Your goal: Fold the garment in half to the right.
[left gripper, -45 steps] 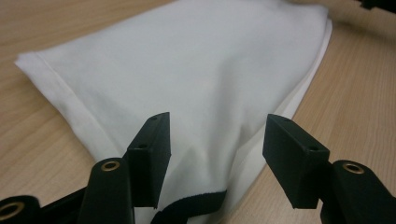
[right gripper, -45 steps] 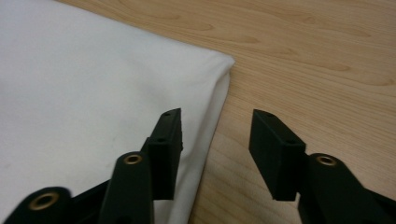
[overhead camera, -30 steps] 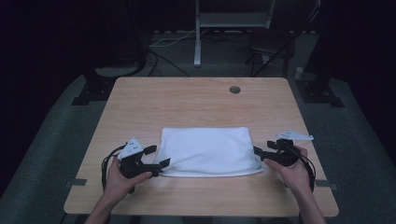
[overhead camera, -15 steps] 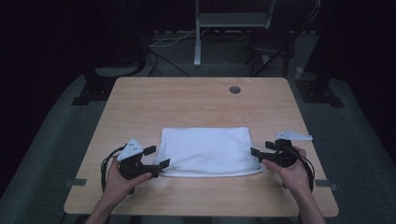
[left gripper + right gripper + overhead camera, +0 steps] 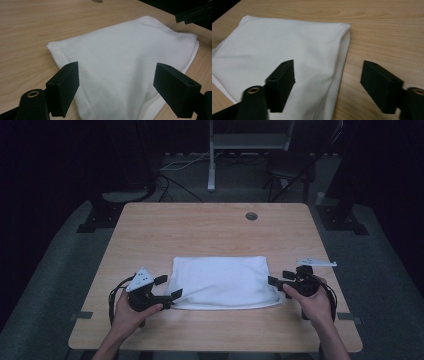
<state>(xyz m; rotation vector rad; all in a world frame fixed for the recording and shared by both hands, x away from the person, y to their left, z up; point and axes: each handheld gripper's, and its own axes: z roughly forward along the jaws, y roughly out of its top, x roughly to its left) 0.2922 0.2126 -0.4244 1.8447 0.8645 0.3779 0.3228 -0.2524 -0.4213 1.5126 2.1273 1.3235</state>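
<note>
A folded white cloth (image 5: 222,282) lies flat on the near half of the wooden table (image 5: 210,230). My left gripper (image 5: 169,287) rests at the cloth's near left corner, open, and in the left gripper view its jaws (image 5: 117,68) stand wide over the cloth (image 5: 125,57) without pressing on it. My right gripper (image 5: 279,278) sits at the cloth's right edge. Its jaws (image 5: 328,65) are open and have just been closing a little. The cloth's folded edge (image 5: 337,62) lies between them, and the pads stay clear of it.
A round cable hole (image 5: 251,216) sits near the table's far edge. Tape marks (image 5: 80,316) stick out at the front corners. A metal stand (image 5: 212,175) and a dark chair (image 5: 287,167) are on the floor beyond the table. The right gripper's jaw tip (image 5: 192,15) pokes into the left gripper view.
</note>
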